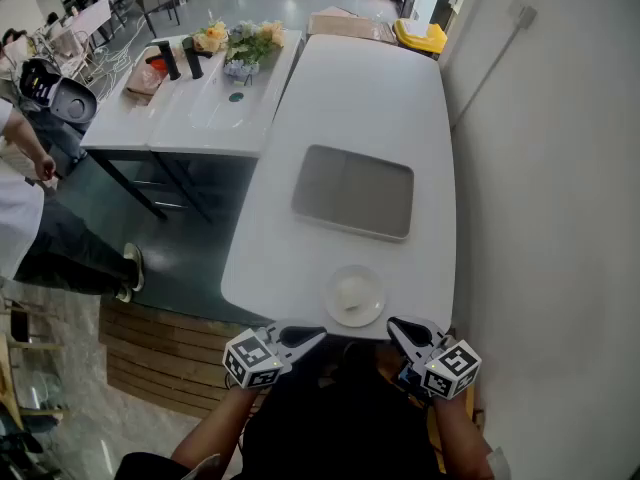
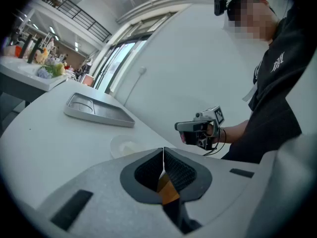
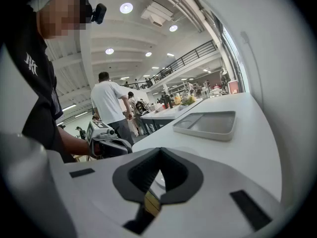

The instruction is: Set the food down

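Note:
A small white plate (image 1: 354,295) with a pale piece of food on it rests at the near edge of the long white table (image 1: 370,98). Beyond it lies a grey metal tray (image 1: 352,192), nothing on it. My left gripper (image 1: 316,335) hovers just off the table's near edge, left of the plate, jaws shut and holding nothing. My right gripper (image 1: 394,325) is held to the plate's right, also shut with nothing in it. In the left gripper view the plate (image 2: 126,146) and tray (image 2: 96,110) lie ahead of the closed jaws, with the right gripper (image 2: 200,129) across. The right gripper view shows the tray (image 3: 208,124).
A white wall (image 1: 560,168) runs close along the table's right side. At the back left a second white table (image 1: 190,113) carries flowers (image 1: 245,46) and dark bottles (image 1: 180,60). A person in a white shirt (image 1: 15,208) stands at the left. Wooden slats (image 1: 160,353) lie below.

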A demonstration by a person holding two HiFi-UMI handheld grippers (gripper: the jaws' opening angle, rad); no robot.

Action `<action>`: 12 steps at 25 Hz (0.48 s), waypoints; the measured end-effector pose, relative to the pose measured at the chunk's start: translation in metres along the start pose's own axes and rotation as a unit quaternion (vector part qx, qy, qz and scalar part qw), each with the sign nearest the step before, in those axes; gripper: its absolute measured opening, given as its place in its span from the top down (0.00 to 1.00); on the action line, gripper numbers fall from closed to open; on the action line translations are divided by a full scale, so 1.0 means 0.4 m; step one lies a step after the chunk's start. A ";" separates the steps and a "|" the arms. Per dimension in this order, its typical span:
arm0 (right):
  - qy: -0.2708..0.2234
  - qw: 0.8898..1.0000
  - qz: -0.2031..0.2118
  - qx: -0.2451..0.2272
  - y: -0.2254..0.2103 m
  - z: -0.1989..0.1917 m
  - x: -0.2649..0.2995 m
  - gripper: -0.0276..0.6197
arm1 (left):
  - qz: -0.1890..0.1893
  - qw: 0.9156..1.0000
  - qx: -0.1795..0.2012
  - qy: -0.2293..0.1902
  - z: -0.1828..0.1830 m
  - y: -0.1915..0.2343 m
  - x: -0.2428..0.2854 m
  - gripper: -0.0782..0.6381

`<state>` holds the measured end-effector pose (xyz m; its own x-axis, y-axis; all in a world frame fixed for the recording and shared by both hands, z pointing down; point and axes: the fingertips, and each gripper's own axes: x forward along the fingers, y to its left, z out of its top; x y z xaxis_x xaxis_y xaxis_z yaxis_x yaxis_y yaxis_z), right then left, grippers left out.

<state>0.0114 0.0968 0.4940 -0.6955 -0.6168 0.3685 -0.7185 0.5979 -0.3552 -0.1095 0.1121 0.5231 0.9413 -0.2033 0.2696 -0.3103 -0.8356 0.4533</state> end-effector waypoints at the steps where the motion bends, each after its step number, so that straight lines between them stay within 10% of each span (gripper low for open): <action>1: 0.001 1.000 0.001 0.009 -0.014 -0.001 -0.003 0.95 | 0.004 1.000 0.000 -0.001 0.008 0.004 0.005 0.88; 12: 0.012 0.998 0.044 0.053 -0.135 0.048 0.004 0.95 | 0.059 0.997 -0.051 0.003 0.061 0.052 0.039 0.88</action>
<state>0.0492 0.0537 0.4973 -0.7570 -0.5503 0.3522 -0.6512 0.5914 -0.4756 -0.0980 0.0791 0.5159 0.8969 -0.2932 0.3311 -0.4306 -0.7496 0.5026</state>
